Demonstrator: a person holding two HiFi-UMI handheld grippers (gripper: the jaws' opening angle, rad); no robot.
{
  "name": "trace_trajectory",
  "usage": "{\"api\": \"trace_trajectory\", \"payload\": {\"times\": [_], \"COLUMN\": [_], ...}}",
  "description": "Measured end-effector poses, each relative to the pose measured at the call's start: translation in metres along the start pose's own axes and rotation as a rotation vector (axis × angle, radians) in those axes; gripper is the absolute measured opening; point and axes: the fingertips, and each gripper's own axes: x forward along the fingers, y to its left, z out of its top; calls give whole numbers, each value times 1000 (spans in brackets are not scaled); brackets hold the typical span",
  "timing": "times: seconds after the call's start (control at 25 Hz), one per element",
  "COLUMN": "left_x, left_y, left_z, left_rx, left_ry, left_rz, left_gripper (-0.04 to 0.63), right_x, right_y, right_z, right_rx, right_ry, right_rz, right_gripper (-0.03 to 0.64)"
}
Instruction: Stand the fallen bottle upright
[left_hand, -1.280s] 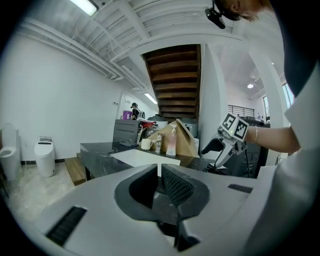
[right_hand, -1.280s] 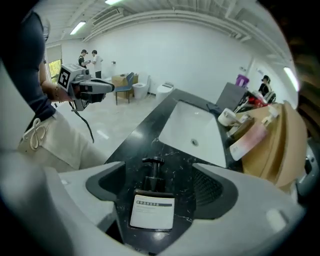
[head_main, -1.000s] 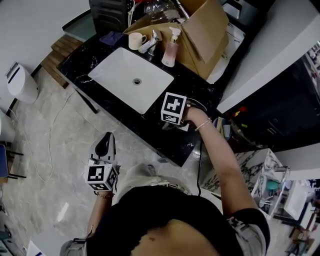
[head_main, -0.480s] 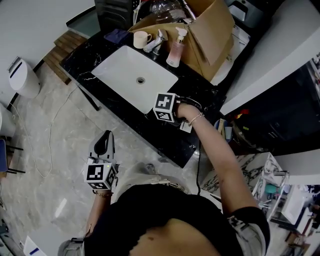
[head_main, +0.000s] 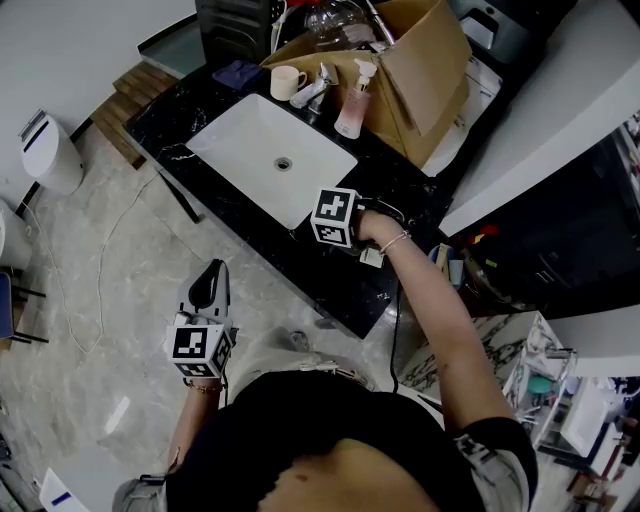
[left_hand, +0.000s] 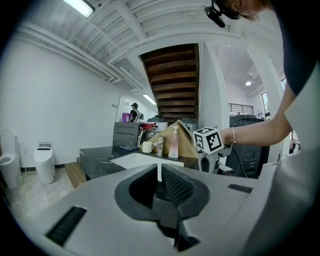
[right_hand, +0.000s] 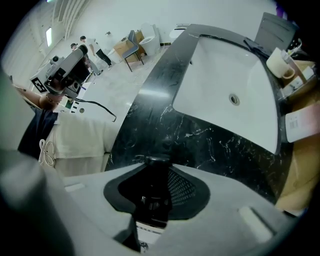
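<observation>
The fallen bottle (right_hand: 154, 192) is black with a white label at its near end, and it lies on the black marble counter (head_main: 390, 195). My right gripper (right_hand: 157, 162) points steeply down at it, jaws closing with their pads against the bottle's dark body. In the head view only this gripper's marker cube (head_main: 336, 217) and the hand show, to the right of the sink; the bottle is hidden beneath them. My left gripper (head_main: 211, 273) hangs low over the floor, away from the counter. It is shut, with nothing between its fingers (left_hand: 172, 185).
A white sink (head_main: 240, 150) is set into the counter. Behind it are a cup (head_main: 286, 81), a faucet (head_main: 318, 88), a pink pump bottle (head_main: 352, 105) and an open cardboard box (head_main: 420, 70). The counter's front edge runs just below my right hand. A white bin (head_main: 45, 155) stands on the floor.
My right gripper's cube has tipped and shifted slightly toward the sink. The left gripper has stayed where it was.
</observation>
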Motion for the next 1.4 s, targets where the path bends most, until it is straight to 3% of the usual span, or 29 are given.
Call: {"api": "trace_trajectory", "payload": {"times": [0.24, 0.8, 1.2, 1.4], "left_x": [-2, 0, 2, -1], "left_y": [-6, -18, -33, -34], "left_z": [-6, -20, -28, -30], "left_rx": [5, 15, 21, 27], "left_ry": [-9, 37, 40, 46], "left_rz": [-24, -50, -73, -60], "left_gripper": [5, 4, 5, 5], "right_x": [-18, -78, -114, -127], "right_y": [3, -9, -53, -73], "right_z": [-5, -36, -43, -47], "right_rx": [-12, 149, 367, 550], "right_ry": [-98, -573, -934, -1188], "right_rz": [2, -141, -399, -539], "right_gripper": [104, 104, 101, 101]}}
